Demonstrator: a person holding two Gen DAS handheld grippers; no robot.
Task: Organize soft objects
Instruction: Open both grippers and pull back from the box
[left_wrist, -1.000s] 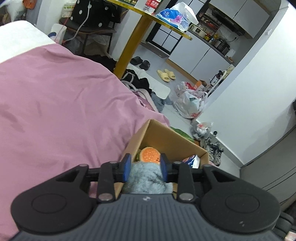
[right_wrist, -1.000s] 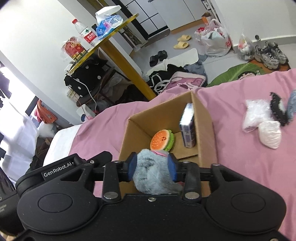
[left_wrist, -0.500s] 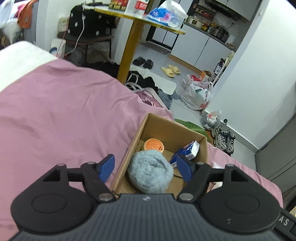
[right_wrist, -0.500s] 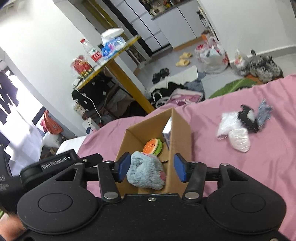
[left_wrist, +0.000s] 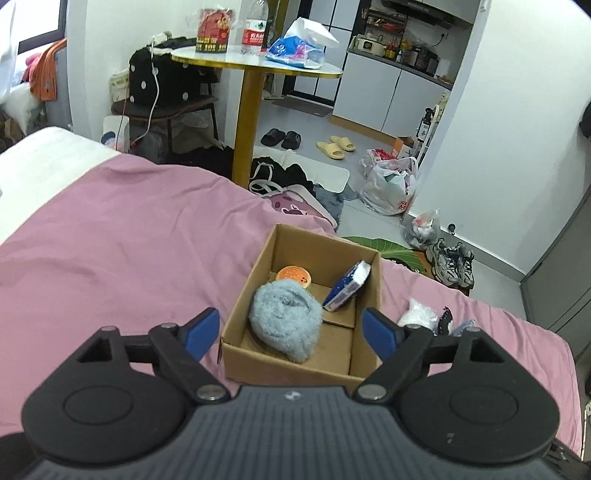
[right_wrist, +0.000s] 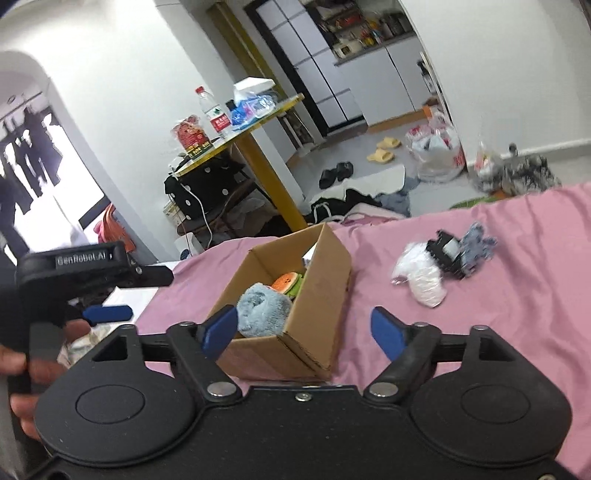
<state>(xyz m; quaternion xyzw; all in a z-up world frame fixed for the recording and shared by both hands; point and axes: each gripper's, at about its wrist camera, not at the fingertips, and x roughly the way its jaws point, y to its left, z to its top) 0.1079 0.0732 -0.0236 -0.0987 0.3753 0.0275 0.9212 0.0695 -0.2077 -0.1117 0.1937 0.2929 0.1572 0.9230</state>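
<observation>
Both tongs – left (left_wrist: 291, 330) & right (right_wrist: 304, 330) – are opening w/ nothing btwn them; grey fluffy toy (left_wrist: 284, 319) has just been let go, now lying in cardboard box (left_wrist: 373, 284) on bed – remaining pile (right_wrist: 441, 260) prob. to be collected next

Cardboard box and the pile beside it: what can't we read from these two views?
- Cardboard box floor, right wrist: near wall hides it; blue-white pack barely shows.
- Burger toy, left wrist: fluffy blue toy covers its front.
- Pile, right wrist: blurred. Left wrist: finger covers part.
</observation>
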